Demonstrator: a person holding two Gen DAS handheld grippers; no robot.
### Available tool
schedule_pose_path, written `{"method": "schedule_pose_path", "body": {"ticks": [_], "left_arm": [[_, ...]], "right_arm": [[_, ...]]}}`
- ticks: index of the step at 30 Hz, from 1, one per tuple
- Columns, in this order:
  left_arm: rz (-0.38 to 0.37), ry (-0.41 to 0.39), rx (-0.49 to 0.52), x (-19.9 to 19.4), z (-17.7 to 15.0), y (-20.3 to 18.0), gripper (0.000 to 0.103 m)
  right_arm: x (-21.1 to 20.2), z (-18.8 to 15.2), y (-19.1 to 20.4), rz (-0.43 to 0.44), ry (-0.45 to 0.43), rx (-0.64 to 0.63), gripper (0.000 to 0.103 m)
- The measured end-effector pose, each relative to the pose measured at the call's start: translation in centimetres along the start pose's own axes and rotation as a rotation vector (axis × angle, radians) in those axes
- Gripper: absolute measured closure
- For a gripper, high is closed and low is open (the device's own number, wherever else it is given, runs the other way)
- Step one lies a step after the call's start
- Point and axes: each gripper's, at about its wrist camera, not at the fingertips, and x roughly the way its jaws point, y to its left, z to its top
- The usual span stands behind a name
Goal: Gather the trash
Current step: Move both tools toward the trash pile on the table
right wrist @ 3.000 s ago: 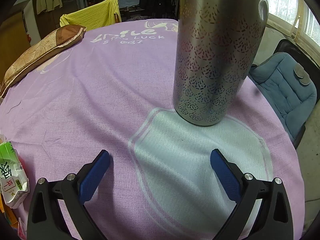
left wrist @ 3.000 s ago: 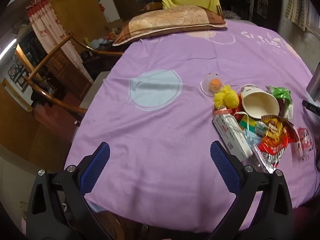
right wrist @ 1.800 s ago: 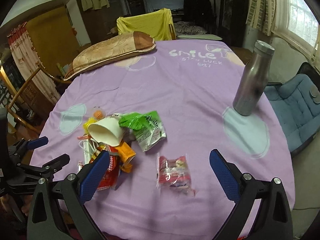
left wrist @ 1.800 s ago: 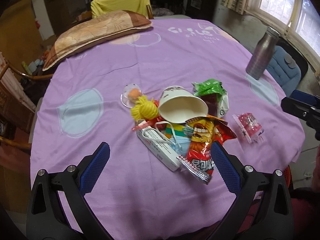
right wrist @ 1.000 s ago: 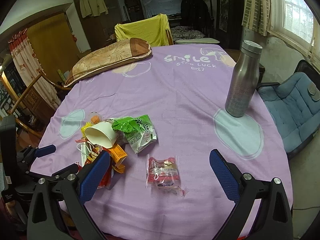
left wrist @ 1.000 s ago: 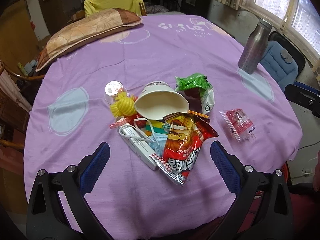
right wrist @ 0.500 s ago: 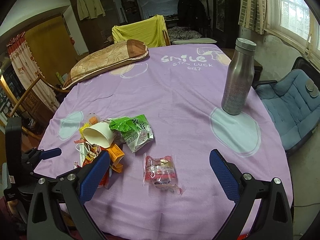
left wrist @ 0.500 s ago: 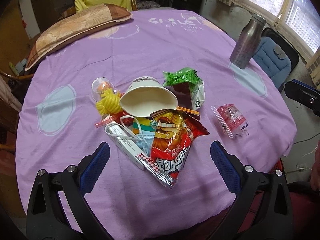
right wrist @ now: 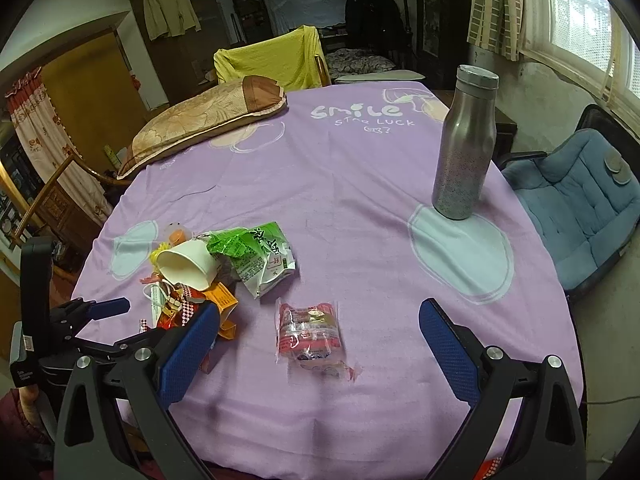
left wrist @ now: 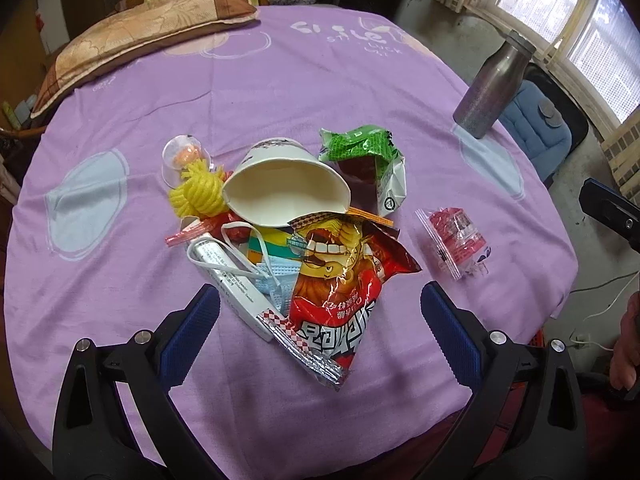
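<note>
Trash heap on the purple surface (left wrist: pixel 120 280): red snack bag (left wrist: pixel 340 292) nearest my left gripper (left wrist: pixel 320 320), pink packet (right wrist: pixel 310 330) before my right gripper (right wrist: pixel 320 344); both fingers spread, empty; best approach low, pinching each wrapper's edge.

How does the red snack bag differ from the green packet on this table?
The red snack bag lies at the near end of the pile, draped over a blue face mask; the green packet lies at the far end, beside the tipped paper cup. The red bag is glossy with a cartoon face; the green packet has a white lower half. Both are crumpled wrappers, untouched by either tongs.
</note>
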Motion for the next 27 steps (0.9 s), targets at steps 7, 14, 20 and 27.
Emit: {"method": "schedule_pose_path", "body": {"ticks": [7,14,20,27], "left_arm": [[-0.006,0.013,0.001,0.58,0.19,0.03,0.006],[0.032,0.02,0.035,0.95,0.17,-0.54,0.006],[0.051,0.02,0.04,0.99,-0.01,-0.64,0.006],[0.075,0.014,0.039,0.89,-0.13,-0.76,0.006]], "right_arm": [[0.18,-0.13,-0.22,-0.003,0.01,0.013,0.005],[0.33,-0.36,-0.23,0.001,0.017,0.013,0.005],[0.34,-0.41,-0.32,0.003,0.019,0.014,0.005],[0.89,-0.48,-0.11,0.023,0.05,-0.001,0.005]]}}
